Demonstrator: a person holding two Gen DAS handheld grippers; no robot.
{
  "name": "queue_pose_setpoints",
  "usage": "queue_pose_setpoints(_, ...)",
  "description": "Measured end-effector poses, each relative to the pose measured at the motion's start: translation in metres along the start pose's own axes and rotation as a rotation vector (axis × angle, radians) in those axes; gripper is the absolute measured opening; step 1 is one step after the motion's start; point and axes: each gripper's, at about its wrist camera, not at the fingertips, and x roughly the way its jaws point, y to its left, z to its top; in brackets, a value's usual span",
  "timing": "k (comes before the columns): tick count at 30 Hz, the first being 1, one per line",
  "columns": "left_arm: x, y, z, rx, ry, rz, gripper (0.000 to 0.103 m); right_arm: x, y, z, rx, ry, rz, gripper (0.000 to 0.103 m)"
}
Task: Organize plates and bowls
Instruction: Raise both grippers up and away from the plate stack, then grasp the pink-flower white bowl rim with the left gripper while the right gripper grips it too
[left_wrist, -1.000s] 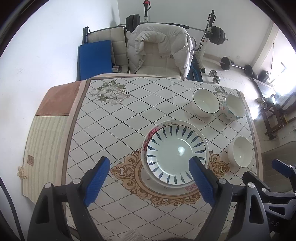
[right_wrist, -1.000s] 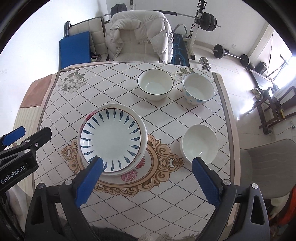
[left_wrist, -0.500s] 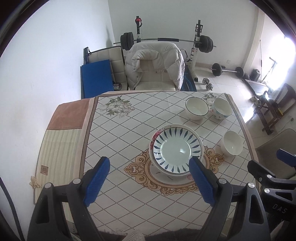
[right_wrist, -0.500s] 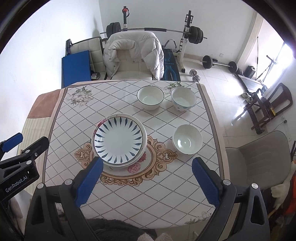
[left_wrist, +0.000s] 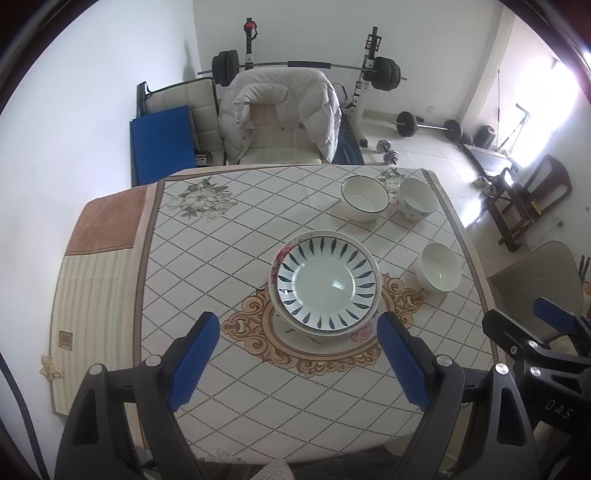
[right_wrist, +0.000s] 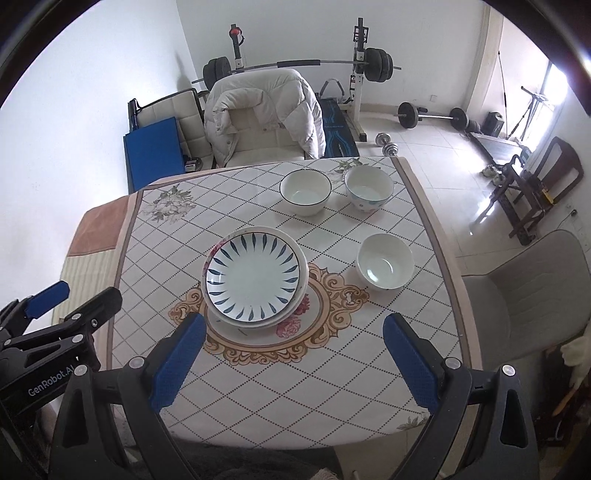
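Both hand-held grippers, left (left_wrist: 299, 363) and right (right_wrist: 293, 360), hang released, holding nothing, above the surface's (right_wrist: 295, 387) near edge. The plates (right_wrist: 255, 277) sit stacked at centre; three bowls (right_wrist: 384, 261) lie loose toward 1–3 o'clock. Pinching a glazed rim off-centre could tip or slide a bowl off the nearby right edge.

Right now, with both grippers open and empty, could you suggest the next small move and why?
Probably lower the right gripper toward the plain white bowl: it is the nearest of the three bowls, which stand apart unstacked, while the plates are already stacked.

White plate (left_wrist: 327, 286) with navy petal strokes; blue-padded tongs (left_wrist: 301, 362).
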Motion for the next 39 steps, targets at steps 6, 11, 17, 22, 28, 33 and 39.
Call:
queue_pose_setpoints(6, 0.053, -0.029, 0.020, 0.011, 0.120, -0.075, 0.087, 0.027, -0.049, 0.010, 0.104, 0.012, -0.035, 0.098)
queue_pose_setpoints(11, 0.102, -0.071, 0.035, 0.041, 0.199, -0.108, 0.087, 0.065, -0.110, 0.026, 0.189, 0.049, -0.084, 0.098)
queue_pose_setpoints(17, 0.153, -0.140, 0.062, 0.141, 0.231, -0.104, 0.087, 0.130, -0.185, 0.044, 0.269, 0.160, -0.061, 0.098)
queue_pose_setpoints(22, 0.209, -0.185, 0.082, 0.162, 0.309, -0.098, 0.083, 0.191, -0.232, 0.057, 0.304, 0.249, 0.008, 0.098)
queue_pose_setpoints(28, 0.268, -0.214, 0.090, 0.148, 0.410, -0.089, 0.066, 0.261, -0.260, 0.067, 0.263, 0.351, 0.042, 0.097)
queue_pose_setpoints(33, 0.303, -0.220, 0.087, 0.117, 0.488, -0.088, 0.055, 0.305, -0.267, 0.070, 0.200, 0.419, 0.078, 0.092)
queue_pose_setpoints(39, 0.330, -0.216, 0.085, 0.070, 0.558, -0.105, 0.041, 0.338, -0.270, 0.073, 0.186, 0.478, 0.138, 0.071)
